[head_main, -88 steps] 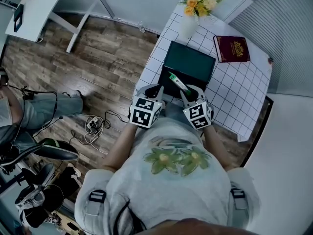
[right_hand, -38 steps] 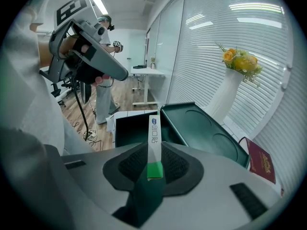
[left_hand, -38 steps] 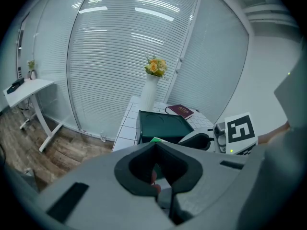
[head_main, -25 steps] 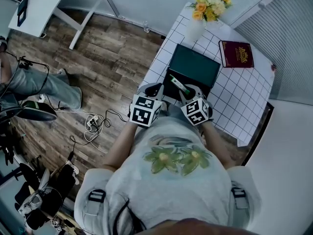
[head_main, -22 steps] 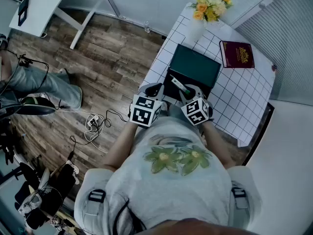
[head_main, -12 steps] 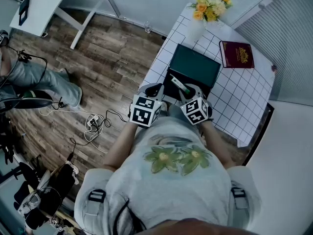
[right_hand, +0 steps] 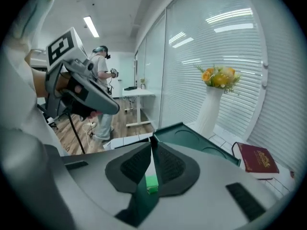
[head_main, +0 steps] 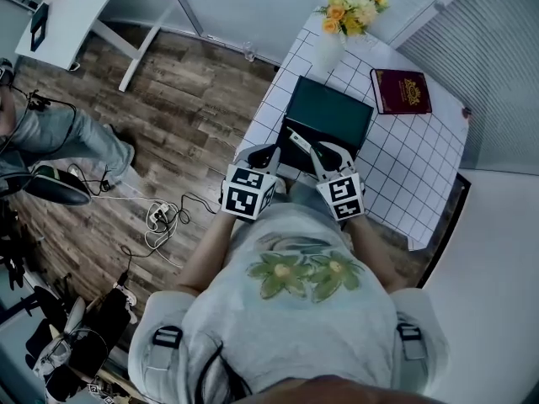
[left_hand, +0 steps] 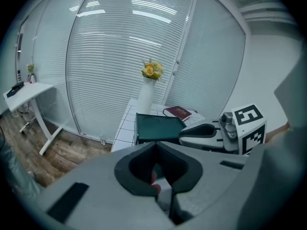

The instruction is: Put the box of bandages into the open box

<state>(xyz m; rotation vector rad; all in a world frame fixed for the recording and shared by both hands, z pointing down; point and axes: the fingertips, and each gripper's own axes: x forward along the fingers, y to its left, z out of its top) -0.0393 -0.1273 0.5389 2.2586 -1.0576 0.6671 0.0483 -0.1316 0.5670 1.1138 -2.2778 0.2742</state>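
Note:
My right gripper [head_main: 314, 151] is shut on the box of bandages [head_main: 298, 140], a thin white-and-green pack. It hangs over the near edge of the dark green open box [head_main: 333, 108] on the grid-patterned table [head_main: 404, 167]. In the right gripper view the pack [right_hand: 151, 180] shows edge-on between the dark pads [right_hand: 170, 164], with the open box [right_hand: 201, 143] just beyond. My left gripper [head_main: 271, 152] sits beside it at the table's near left edge, jaws together and holding nothing. From the left gripper view the open box [left_hand: 158, 127] lies ahead and the right gripper [left_hand: 189, 133] is at the right.
A white vase of yellow flowers [head_main: 330, 45] stands behind the open box. A maroon book [head_main: 400, 87] lies at the far right. Off the table's left edge are a wooden floor with cables [head_main: 160, 217] and a white desk [head_main: 67, 15]. Another person [right_hand: 101, 95] stands beyond.
My right gripper has carried the bandage box a little forward, towards the open box. The left gripper has barely moved. The person at the far left has shifted.

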